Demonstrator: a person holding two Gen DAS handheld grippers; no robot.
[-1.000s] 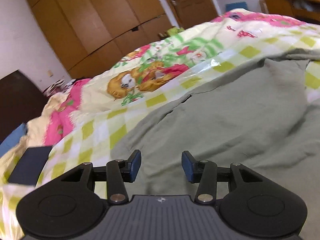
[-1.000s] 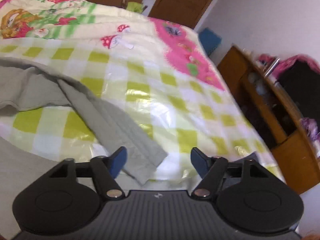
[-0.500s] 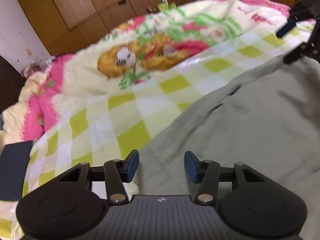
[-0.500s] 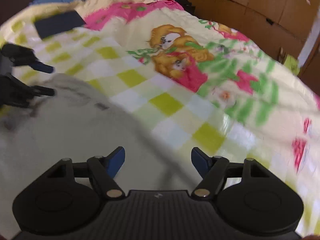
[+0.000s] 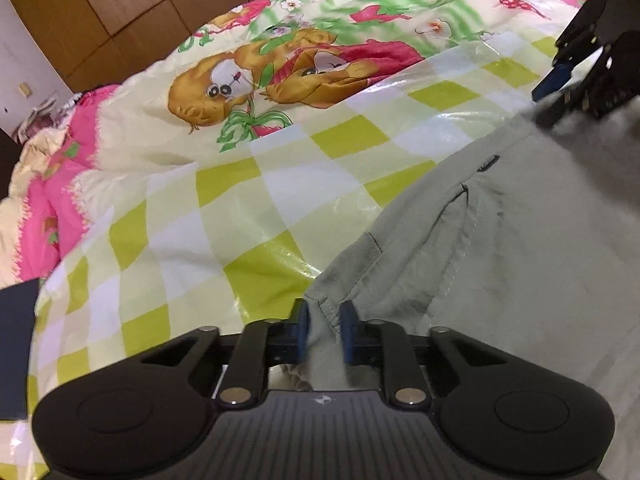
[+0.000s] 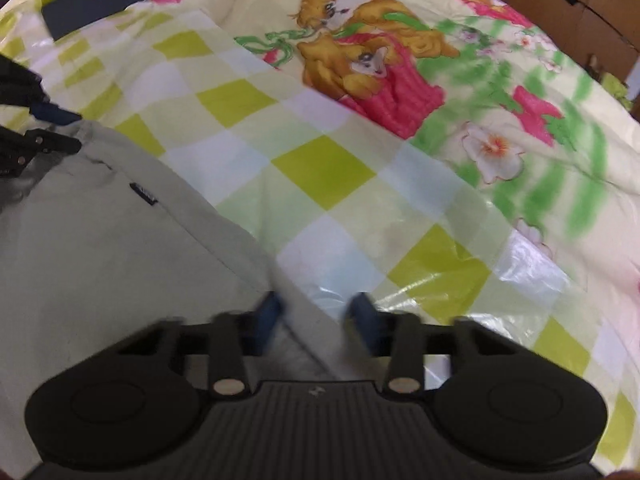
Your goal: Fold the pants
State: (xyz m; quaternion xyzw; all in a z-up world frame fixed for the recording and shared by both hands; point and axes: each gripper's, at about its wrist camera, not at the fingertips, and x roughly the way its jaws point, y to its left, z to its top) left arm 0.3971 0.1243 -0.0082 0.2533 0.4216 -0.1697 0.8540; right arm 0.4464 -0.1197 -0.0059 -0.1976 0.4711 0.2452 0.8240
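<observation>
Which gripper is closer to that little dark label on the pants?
Right. The label lies nearer the right gripper, up the same pants edge; the left gripper closes on the far corner.

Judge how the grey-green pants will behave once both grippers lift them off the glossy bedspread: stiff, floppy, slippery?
Probably floppy: the pants lie creased and bunch between the left gripper as its jaws close. Lifted at two corners, the middle would likely sag. The bedspread shines like plastic, so the cloth may slide rather than drag. The right gripper, also closing, straddles the pants' edge.
</observation>
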